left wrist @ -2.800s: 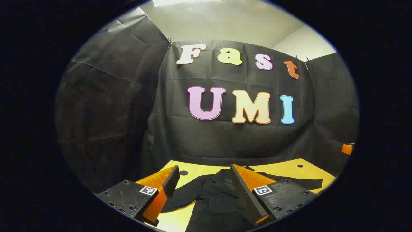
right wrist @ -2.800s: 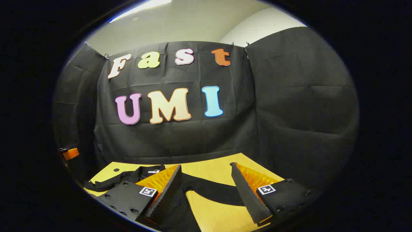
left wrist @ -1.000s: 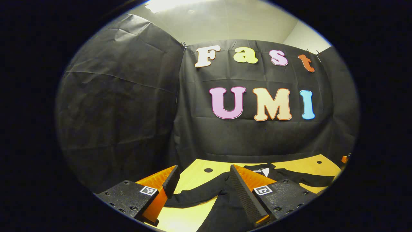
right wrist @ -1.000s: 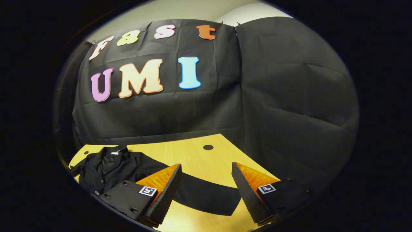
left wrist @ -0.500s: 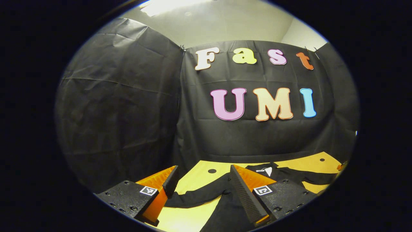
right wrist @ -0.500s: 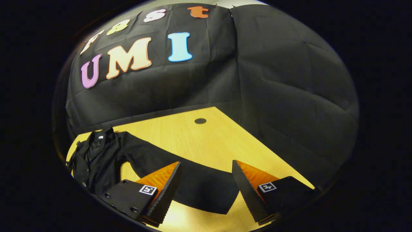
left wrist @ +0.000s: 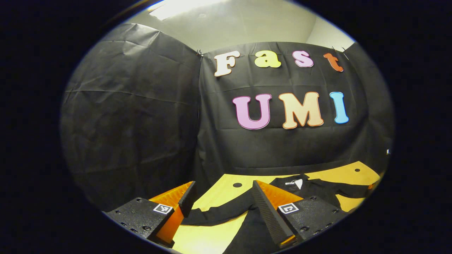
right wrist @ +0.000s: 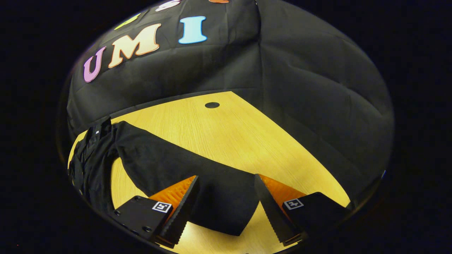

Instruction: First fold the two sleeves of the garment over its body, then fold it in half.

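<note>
- In the right gripper view we find the right gripper [right wrist: 226,208] with its jaws spread wide, holding nothing, poised above the cuff end of one sleeve [right wrist: 183,169] of the black garment [right wrist: 93,158].
- In the left gripper view the left gripper [left wrist: 220,208] has its jaws equally wide and empty, the other sleeve [left wrist: 215,214] lying flat between them.
- The left gripper view alone gives us the collar [left wrist: 295,182].
- The garment lies spread on the wooden table [right wrist: 226,134], beside a dark round hole [right wrist: 212,105].
</note>
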`<state>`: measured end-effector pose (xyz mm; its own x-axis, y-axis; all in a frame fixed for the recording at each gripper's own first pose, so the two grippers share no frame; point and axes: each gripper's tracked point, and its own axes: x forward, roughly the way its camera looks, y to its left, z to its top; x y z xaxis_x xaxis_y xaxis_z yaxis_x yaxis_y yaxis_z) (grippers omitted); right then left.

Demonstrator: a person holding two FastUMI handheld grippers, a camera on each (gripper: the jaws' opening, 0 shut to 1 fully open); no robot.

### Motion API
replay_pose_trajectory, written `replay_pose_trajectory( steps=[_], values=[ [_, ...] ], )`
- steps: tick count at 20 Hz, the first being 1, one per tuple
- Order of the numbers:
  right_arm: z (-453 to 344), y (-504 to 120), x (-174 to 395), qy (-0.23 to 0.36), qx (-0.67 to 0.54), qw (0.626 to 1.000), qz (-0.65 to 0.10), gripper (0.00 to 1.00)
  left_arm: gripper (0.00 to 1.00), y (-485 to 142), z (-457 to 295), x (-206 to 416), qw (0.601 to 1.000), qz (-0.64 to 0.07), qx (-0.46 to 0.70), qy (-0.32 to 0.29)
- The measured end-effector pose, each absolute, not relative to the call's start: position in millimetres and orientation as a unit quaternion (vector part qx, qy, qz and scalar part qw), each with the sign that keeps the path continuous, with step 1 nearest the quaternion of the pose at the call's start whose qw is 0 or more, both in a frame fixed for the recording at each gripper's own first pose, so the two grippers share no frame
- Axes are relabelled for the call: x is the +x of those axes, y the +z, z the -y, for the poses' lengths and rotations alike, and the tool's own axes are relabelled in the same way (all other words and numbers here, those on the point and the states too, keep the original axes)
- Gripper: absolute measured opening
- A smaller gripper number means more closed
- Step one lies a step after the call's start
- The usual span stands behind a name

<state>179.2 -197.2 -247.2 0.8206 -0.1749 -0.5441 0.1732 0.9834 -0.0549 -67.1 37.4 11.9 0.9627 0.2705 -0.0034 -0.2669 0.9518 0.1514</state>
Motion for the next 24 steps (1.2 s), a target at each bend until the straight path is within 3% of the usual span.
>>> replay_pose_trajectory(
  steps=[2, 3, 5, 6, 7, 11, 15, 22, 24],
  values=[
    [198, -251, 182, -0.089, -0.006, 0.952, -0.291, 0.95, 0.92, 12, -39, -70, 0.987, -0.013, 0.075, 0.142],
    [200, -252, 182, -0.088, -0.011, 0.952, -0.293, 0.99, 0.92, 13, -41, -72, 0.986, -0.010, 0.074, 0.146],
    [202, -260, 181, -0.084, -0.019, 0.947, -0.308, 0.95, 0.94, 13, -42, -74, 0.986, -0.009, 0.072, 0.150],
    [203, -264, 181, -0.082, -0.024, 0.945, -0.317, 0.99, 0.94, 12, -44, -75, 0.985, -0.010, 0.072, 0.153],
    [203, -265, 180, -0.079, -0.025, 0.944, -0.319, 0.95, 0.94, 11, -46, -76, 0.985, -0.011, 0.072, 0.156],
    [204, -262, 183, -0.071, -0.010, 0.946, -0.317, 0.99, 0.94, 7, -46, -80, 0.985, -0.016, 0.064, 0.160],
    [201, -266, 184, -0.061, -0.013, 0.948, -0.313, 0.98, 0.94, 4, -45, -79, 0.986, -0.018, 0.058, 0.158],
    [184, -268, 184, -0.051, -0.011, 0.949, -0.311, 0.31, 0.93, 6, -45, -76, 0.986, -0.017, 0.065, 0.150],
    [183, -267, 185, -0.061, -0.005, 0.948, -0.312, 0.24, 0.93, 4, -43, -73, 0.987, -0.019, 0.063, 0.145]
  ],
)
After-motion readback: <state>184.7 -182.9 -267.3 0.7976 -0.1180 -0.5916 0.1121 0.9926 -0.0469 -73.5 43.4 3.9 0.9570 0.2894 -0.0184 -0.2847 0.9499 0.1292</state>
